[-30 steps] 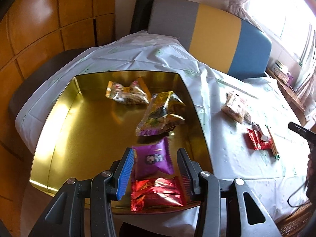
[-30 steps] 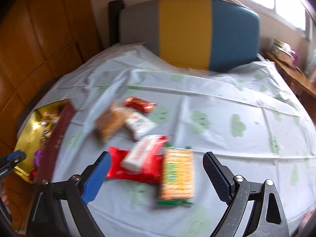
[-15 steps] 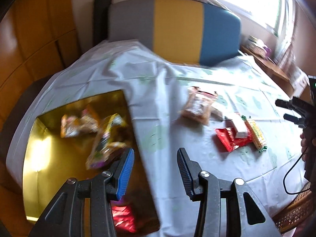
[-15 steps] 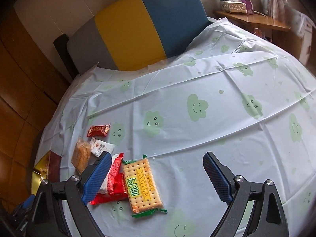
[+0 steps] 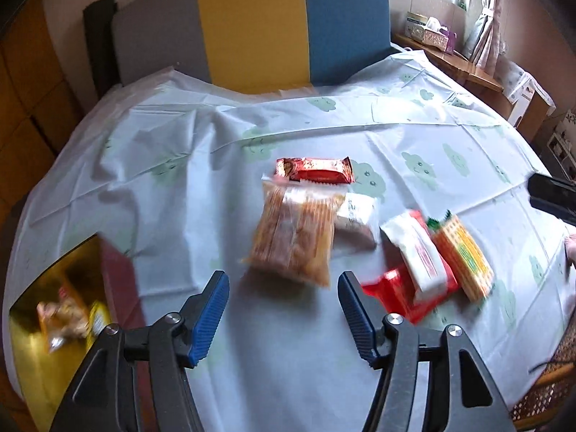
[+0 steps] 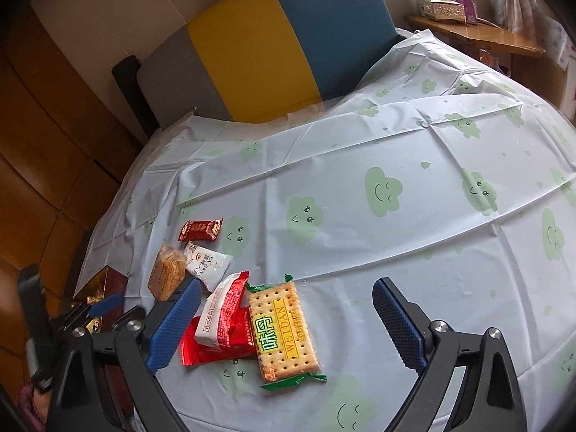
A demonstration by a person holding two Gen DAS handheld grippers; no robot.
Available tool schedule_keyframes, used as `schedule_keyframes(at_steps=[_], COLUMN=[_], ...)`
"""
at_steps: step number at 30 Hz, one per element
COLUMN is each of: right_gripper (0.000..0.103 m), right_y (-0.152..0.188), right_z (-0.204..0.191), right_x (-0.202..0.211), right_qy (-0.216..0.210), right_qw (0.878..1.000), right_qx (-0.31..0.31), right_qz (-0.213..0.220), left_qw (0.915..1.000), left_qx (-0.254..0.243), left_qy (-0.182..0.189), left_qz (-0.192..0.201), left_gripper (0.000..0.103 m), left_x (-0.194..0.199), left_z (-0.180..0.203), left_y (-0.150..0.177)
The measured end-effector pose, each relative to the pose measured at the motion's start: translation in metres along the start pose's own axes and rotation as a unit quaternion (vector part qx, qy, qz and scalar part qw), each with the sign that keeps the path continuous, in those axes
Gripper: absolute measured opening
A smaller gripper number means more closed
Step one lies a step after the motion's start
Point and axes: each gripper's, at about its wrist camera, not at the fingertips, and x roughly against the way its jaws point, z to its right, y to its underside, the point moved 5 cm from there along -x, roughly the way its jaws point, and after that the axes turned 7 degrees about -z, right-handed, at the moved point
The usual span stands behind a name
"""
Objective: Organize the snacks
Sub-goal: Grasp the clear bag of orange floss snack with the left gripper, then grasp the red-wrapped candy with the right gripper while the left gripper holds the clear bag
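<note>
Loose snacks lie on the cloud-print tablecloth (image 5: 172, 187): a clear pack of brown biscuits (image 5: 293, 237), a dark red bar (image 5: 313, 171), a white packet (image 5: 356, 216), a red-and-white pack (image 5: 417, 255) on a red packet (image 5: 392, 295), and a green-edged cracker pack (image 5: 464, 257). My left gripper (image 5: 283, 280) hovers just short of the biscuit pack. Its jaws are opening and nothing is between them. My right gripper (image 6: 286, 288) stands wide open above the cracker pack (image 6: 282, 327), without touching it. The gold box (image 5: 36, 342) at the left holds several packets.
A grey, yellow and blue padded backrest (image 6: 259, 46) stands behind the table. A wooden shelf with a tissue box (image 6: 442, 7) is at the far right, and wood panelling (image 6: 43, 165) is on the left. The left gripper (image 6: 108, 302) shows beside the box (image 6: 93, 284).
My left gripper has swung right, from over the gold box to the loose snacks, and its jaws have widened. The right gripper rolled and shifted at first, then held still.
</note>
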Motion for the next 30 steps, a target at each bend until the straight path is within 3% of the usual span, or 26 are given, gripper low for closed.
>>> schedule_keyframes(at_steps=[4, 11, 12, 13, 16, 23, 30], right_gripper=[0.097, 0.097, 0.097, 0.097, 0.097, 0.097, 0.097], right_y=[-0.001, -0.003, -0.003, -0.003, -0.004, 0.0, 0.01], right_z=[-0.002, -0.005, -0.005, -0.004, -0.005, -0.009, -0.016], right_x=[0.0, 0.001, 0.001, 0.001, 0.002, -0.001, -0.012], right_qy=[-0.006, -0.006, -0.006, -0.004, 0.001, 0.007, 0.023], right_qw=[1.0, 1.0, 1.0, 1.0, 1.0, 1.0, 0.998], right_qx=[0.002, 0.006, 0.006, 0.008, 0.013, 0.029, 0.058], right_qz=[-0.002, 0.002, 0.002, 0.003, 0.009, 0.002, -0.018], left_qw=[0.9998, 0.9994, 0.9995, 0.9995, 0.9997, 0.9987, 0.9992], left_qx=[-0.019, -0.026, -0.021, -0.014, 0.008, 0.051, 0.034], left_qy=[0.005, -0.003, -0.001, 0.002, 0.002, 0.008, 0.016], left_qz=[-0.005, -0.021, -0.024, -0.028, -0.022, -0.004, 0.017], left_gripper=[0.078, 0.078, 0.073, 0.061, 0.06, 0.06, 0.06], left_x=[-0.019, -0.05, -0.054, -0.057, -0.055, -0.019, 0.006], left_z=[0.007, 0.007, 0.006, 0.005, 0.005, 0.01, 0.029], left_y=[-0.015, -0.03, -0.03, -0.03, -0.026, 0.015, 0.079])
